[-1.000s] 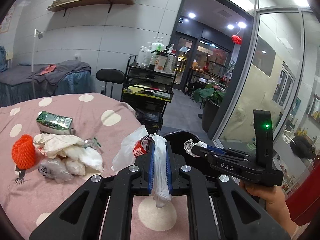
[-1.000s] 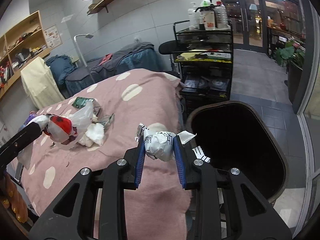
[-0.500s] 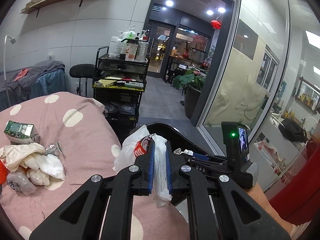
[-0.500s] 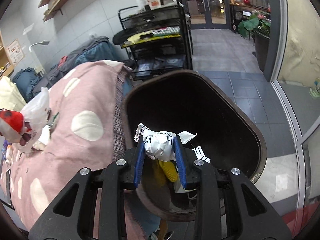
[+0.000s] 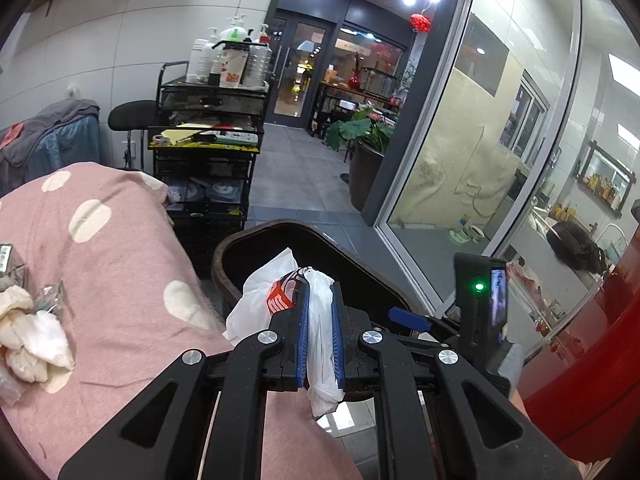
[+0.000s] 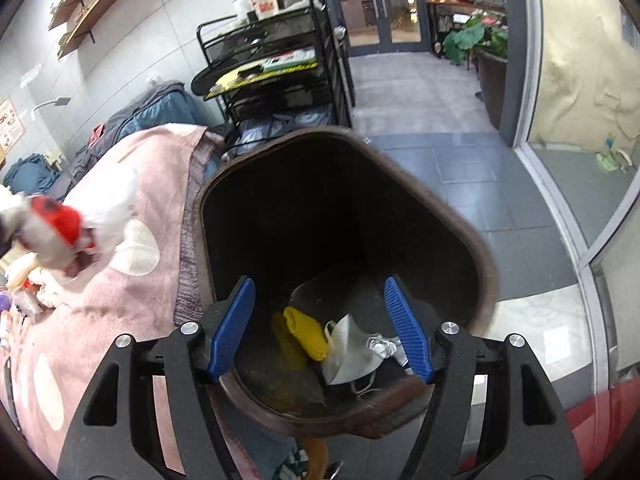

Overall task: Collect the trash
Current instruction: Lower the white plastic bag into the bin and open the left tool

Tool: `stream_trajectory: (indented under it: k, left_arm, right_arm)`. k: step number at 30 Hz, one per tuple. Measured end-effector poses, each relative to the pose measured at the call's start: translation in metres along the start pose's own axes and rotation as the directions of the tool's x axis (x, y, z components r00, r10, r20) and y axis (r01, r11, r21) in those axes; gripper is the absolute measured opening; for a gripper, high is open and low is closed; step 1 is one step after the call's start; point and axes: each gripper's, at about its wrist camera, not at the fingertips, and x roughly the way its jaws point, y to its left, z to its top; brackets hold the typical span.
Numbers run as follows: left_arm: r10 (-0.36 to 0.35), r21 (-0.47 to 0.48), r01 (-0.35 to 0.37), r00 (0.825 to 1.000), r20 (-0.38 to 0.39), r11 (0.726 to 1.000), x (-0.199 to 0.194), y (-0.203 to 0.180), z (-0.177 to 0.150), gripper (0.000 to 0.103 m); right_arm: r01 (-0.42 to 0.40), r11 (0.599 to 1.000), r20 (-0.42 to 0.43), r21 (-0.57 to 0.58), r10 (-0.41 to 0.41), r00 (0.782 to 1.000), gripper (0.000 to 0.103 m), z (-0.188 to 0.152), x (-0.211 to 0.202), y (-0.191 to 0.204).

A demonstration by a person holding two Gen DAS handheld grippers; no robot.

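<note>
1. Presently, right gripper (image 6: 320,328): blue pads spread and still opening, nothing between them; it hangs over the mouth of the trash bin (image 6: 472,240).
2. Trash bin: dark, brown-rimmed, standing on the floor against the end edge of the bed (image 5: 120,248), which carries a pink blanket with pale dots.
3. Bin contents, on the bottom: a yellow item (image 6: 304,332), a white wrapper (image 6: 348,352), a crumpled silver scrap (image 6: 382,346). Which of these was dropped last cannot be told.
4. Left gripper (image 5: 319,332): pads pressed together on a white plastic bag (image 5: 260,300) with a red print; the bag bulges ahead of the jaws and its tail droops below them.
5. Bag position: held at the end edge of the bed, beside the near rim of the bin, not yet clearly over the opening.
6. Remaining on the bed, toward its left side edge: a heap of white tissues (image 5: 28,328), a small clear crinkled wrapper (image 5: 50,294), and the corner of a green carton (image 5: 8,256).
7. Progress, by judgement: several pieces are binned, one bag is in hand for the bin, and the heap on the bed is uncollected; the task looks past its start but far from finished.
</note>
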Motion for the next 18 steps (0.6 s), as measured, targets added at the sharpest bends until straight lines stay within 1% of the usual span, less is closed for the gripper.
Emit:
stream_trajectory:
  k: [4, 5, 6, 7, 13, 18]
  left_arm:
    - [-0.024, 0.014, 0.025, 0.999, -0.036, 1.000, 0.019, -0.010, 0.003, 0.010]
    - [-0.028, 0.020, 0.029, 0.999, -0.046, 0.999, 0.024, -0.012, 0.004, 0.010]
    - [-0.031, 0.025, 0.032, 0.998, -0.057, 0.999, 0.030, -0.014, 0.004, 0.010]
    - [-0.034, 0.026, 0.036, 0.997, -0.065, 0.999, 0.034, -0.015, 0.004, 0.010]
    - [-0.049, 0.033, 0.054, 0.991, -0.122, 0.998, 0.060, -0.024, 0.005, 0.010]
    - [-0.035, 0.070, 0.048, 0.986, -0.166, 0.996, 0.080, -0.033, 0.007, 0.010]
  right_arm:
    - [0.035, 0.999, 0.031, 0.020, -0.036, 0.999, 0.069, 0.001, -0.013, -0.013]
    - [0.040, 0.999, 0.034, 0.029, -0.041, 0.999, 0.071, 0.001, -0.015, -0.017]
    - [0.047, 0.998, 0.039, 0.041, -0.048, 0.998, 0.075, 0.001, -0.017, -0.021]
    - [0.058, 0.997, 0.045, 0.053, -0.060, 0.997, 0.076, 0.001, -0.019, -0.026]
    - [0.091, 0.992, 0.055, 0.091, -0.096, 0.994, 0.076, -0.001, -0.030, -0.049]
    - [0.109, 0.986, 0.055, 0.129, -0.117, 0.992, 0.076, -0.004, -0.032, -0.065]
